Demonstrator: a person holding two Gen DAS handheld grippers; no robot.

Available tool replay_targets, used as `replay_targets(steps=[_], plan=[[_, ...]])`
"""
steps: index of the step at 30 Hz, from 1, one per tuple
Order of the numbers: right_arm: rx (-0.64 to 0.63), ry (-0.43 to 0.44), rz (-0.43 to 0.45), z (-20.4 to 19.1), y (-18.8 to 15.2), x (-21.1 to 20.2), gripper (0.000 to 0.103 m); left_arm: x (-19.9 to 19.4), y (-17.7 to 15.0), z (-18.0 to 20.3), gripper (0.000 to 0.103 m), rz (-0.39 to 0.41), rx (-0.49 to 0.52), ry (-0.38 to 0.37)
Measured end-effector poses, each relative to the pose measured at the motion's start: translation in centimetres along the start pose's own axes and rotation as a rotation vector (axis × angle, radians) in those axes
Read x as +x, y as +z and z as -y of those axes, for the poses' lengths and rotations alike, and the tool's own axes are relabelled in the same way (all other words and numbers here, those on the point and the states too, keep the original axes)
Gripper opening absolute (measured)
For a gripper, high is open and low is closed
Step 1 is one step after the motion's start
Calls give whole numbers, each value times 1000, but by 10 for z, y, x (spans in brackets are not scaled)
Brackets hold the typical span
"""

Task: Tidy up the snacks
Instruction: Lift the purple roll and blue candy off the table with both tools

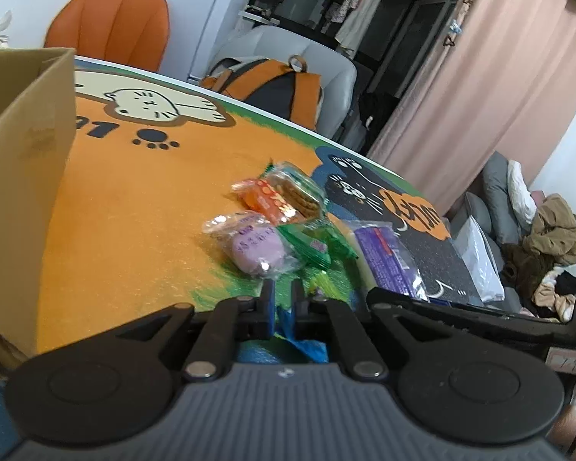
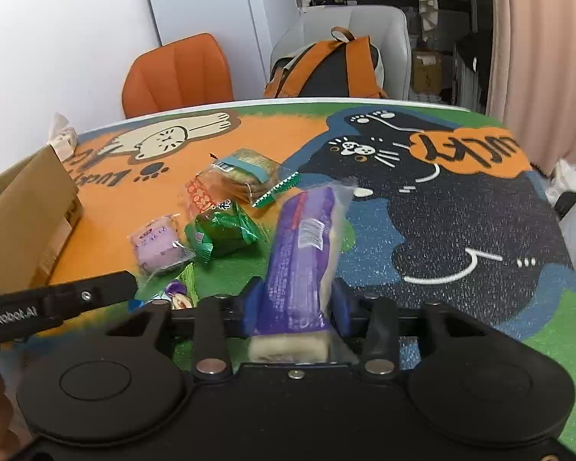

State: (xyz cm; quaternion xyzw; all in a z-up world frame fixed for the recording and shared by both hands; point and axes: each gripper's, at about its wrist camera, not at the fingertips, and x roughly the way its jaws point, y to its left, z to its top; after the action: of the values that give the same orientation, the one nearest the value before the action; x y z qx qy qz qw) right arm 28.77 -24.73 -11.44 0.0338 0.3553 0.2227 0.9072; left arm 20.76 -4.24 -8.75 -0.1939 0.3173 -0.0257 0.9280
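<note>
The purple bar (image 2: 301, 253) is clamped at its near end by the right gripper (image 2: 293, 303), its long axis running straight ahead over the mat (image 2: 460, 276). The box (image 2: 27, 215) lies well to the left, nearer the left gripper (image 1: 282, 299), whose jaws are pinched on a thin blue wrapper (image 1: 307, 347). Both grippers are tilted downward.

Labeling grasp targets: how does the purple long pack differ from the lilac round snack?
The purple long pack is a long, deep-purple bar clamped in the right gripper; the lilac round snack is a short, pale, rounded lump lying free on the table mat. Both have clear wrap and printed labels.
</note>
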Motion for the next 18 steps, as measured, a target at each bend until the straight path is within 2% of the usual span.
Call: replay_targets(steps=[3,4,5,13,18], plan=[[22,12,-5,6,-3,-5,37,2,-3,7,33,-5,23,-1],[24,10,-4,7,-5,-8,37,3,-5,9,49,-3,25,4],[26,9,-4,7,-6,-9,37,4,-5,10,58,0,25,5],[34,2,-7,13,-13,-20,37,10,-9,16,61,-7,38,-9],[42,-8,-5,20,-14,-24,37,17,-15,23,60,-5,74,21]])
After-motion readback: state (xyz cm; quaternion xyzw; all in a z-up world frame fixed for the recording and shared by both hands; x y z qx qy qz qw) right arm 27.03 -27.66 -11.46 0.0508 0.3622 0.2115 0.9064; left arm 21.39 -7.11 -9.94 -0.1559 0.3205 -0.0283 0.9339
